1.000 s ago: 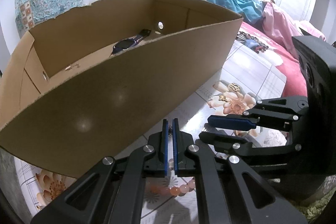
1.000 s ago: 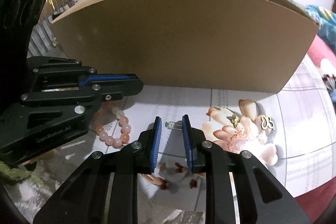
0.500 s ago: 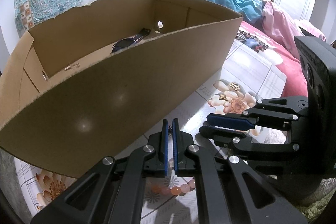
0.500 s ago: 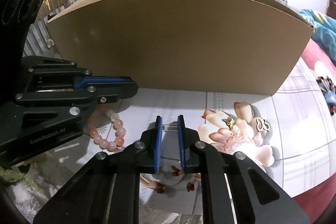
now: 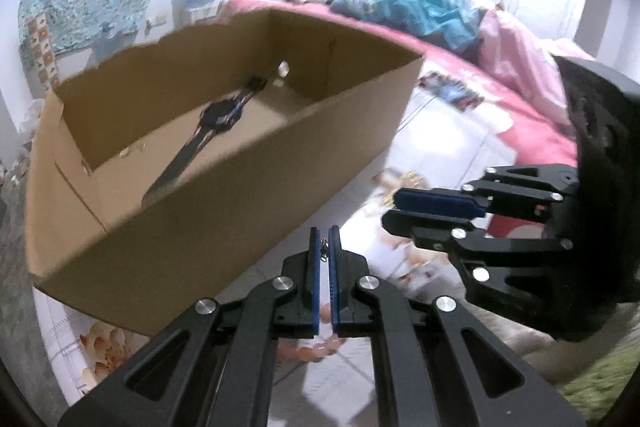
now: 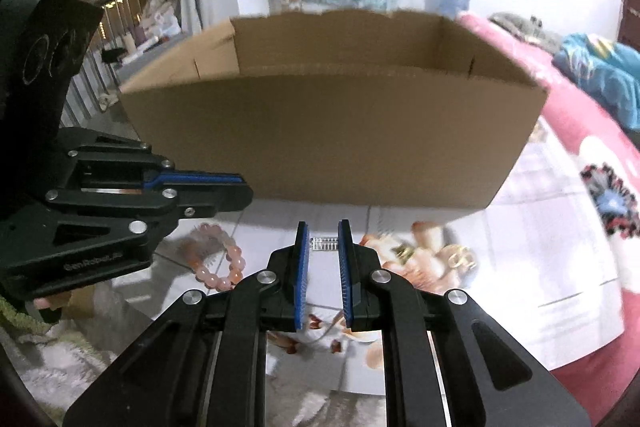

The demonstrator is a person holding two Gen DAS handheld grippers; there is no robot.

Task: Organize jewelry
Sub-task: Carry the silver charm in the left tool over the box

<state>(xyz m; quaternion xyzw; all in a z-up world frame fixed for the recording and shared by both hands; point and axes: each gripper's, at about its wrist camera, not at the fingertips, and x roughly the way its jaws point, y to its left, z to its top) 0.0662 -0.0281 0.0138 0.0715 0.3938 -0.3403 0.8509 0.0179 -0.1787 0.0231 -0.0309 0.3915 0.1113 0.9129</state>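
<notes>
Silver hair clip [image 6: 325, 243] pinched crosswise in right gripper [image 6: 324, 247]; left gripper [image 5: 324, 247] pinches a small dark trinket [image 5: 323, 250]; cardboard box [image 6: 328, 135] just ahead.

light: bright, blown-out wall | blur: motion-smeared | edges: fisheye warp, dark corners

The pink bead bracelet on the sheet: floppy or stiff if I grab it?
Probably floppy: the pink bead bracelet is a loop of separate round beads, so it should sag from one grip. Its smooth, glossy beads may slip between pads. It looks light.
</notes>
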